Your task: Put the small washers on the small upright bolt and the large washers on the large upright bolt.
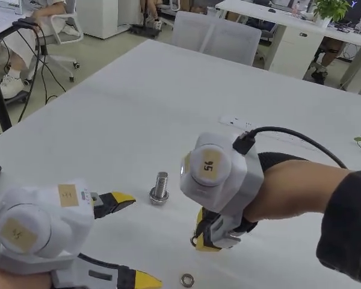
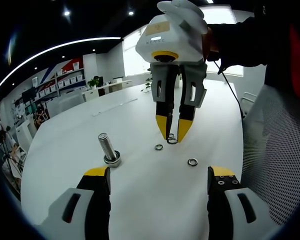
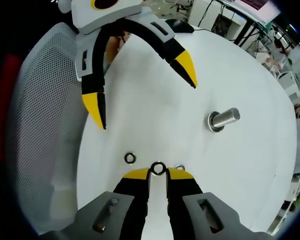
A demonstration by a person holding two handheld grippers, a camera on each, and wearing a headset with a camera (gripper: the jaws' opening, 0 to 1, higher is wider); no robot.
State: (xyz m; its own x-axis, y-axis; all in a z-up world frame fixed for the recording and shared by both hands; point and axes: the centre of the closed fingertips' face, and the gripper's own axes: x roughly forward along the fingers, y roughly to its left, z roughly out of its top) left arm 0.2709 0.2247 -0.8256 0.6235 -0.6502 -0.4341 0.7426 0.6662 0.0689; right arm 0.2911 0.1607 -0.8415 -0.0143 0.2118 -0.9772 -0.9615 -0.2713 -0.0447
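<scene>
One upright bolt (image 1: 160, 188) with a washer at its base stands on the white table (image 1: 168, 108); it also shows as the bolt (image 2: 109, 150) and the bolt (image 3: 222, 119). My right gripper (image 1: 207, 244) points down at the table, its yellow tips closed on a small washer (image 3: 158, 168), which the left gripper view shows as the washer (image 2: 172, 141) between the right gripper (image 2: 172, 131) tips. Loose washers lie nearby: one washer (image 2: 159, 147), another washer (image 2: 192, 162), and a washer (image 1: 187, 280). My left gripper (image 1: 135, 239) stands open and empty, facing the right one.
An office chair (image 1: 216, 36) stands at the table's far edge. A white label strip (image 1: 234, 122) lies farther back on the table. Cables and a dark stand (image 1: 0, 90) are off the left side. A mesh chair back (image 2: 275, 165) is behind me.
</scene>
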